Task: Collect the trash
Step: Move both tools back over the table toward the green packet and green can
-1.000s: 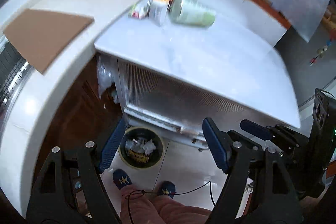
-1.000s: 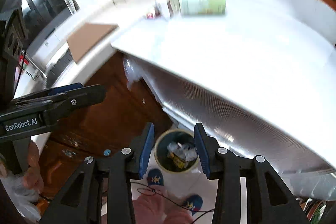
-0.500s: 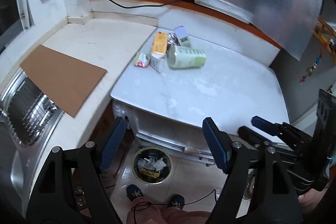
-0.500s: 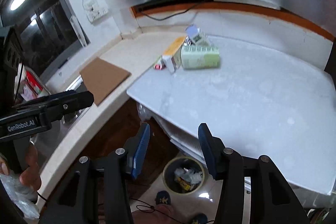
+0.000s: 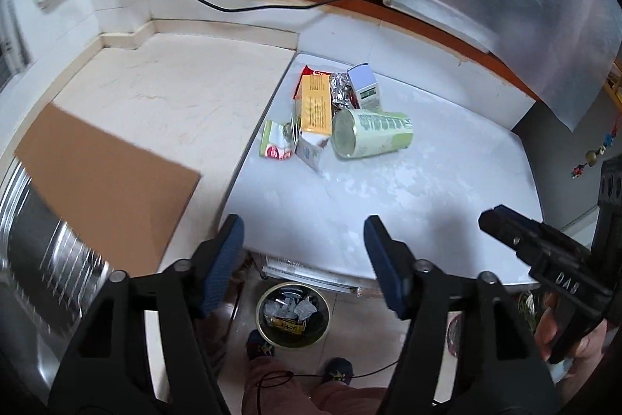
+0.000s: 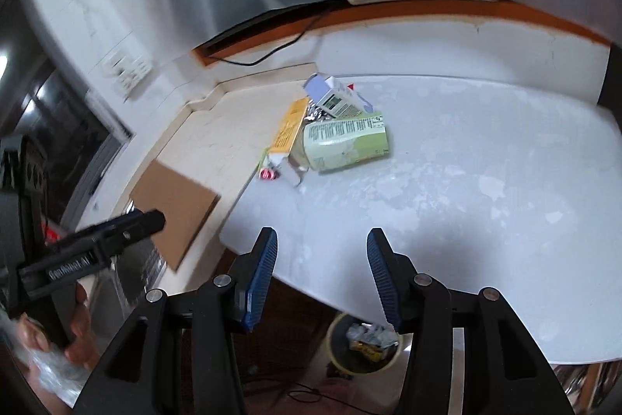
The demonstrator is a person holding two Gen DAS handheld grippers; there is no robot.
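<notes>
A pile of trash lies at the far left of the white table [image 5: 388, 189]: a green paper cup [image 5: 369, 139] [image 6: 344, 142] on its side, an orange box [image 5: 315, 107] [image 6: 287, 131], crumpled foil [image 5: 340, 92], a white and purple carton [image 5: 363, 88] [image 6: 334, 96] and a red and green wrapper [image 5: 274, 144]. A round bin [image 5: 293, 314] [image 6: 365, 343] with trash in it stands on the floor under the table's front edge. My left gripper [image 5: 303, 251] is open and empty above that edge. My right gripper [image 6: 322, 271] is open and empty, to its right.
A brown cardboard sheet [image 5: 105, 185] lies on the cream counter [image 5: 175, 80] to the left, next to a steel sink [image 5: 35, 259]. A black cable [image 5: 233, 6] runs along the back wall. My feet stand by the bin.
Both grippers have risen and tilted up from the floor and bin toward the tabletop. The trash pile now sits nearer the middle of both views. Both stay open.
</notes>
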